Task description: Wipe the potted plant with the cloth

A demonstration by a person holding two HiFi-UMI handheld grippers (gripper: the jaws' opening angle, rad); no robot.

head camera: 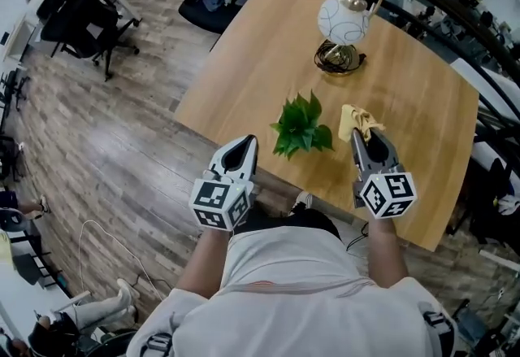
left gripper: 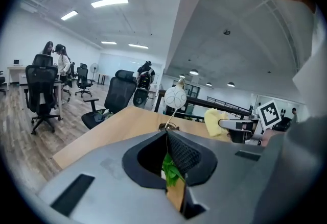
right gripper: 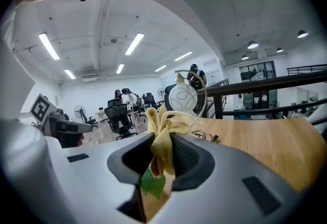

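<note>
**Head view:** the potted plant [head camera: 302, 126] stands near the front edge of the worktop [head camera: 268, 54], between the left hand-held gripper [head camera: 246, 144] and the right hand-held gripper [head camera: 359, 140]. The right one carries the yellow cloth [head camera: 357, 119] just beside the leaves.

**Left gripper view:** jaws together, empty; foliage shows beyond them.

**Right gripper view:** jaws clamped on the bunched cloth.

The step appears to be the approach. The next move calls for laying the cloth lightly on a leaf.
</note>
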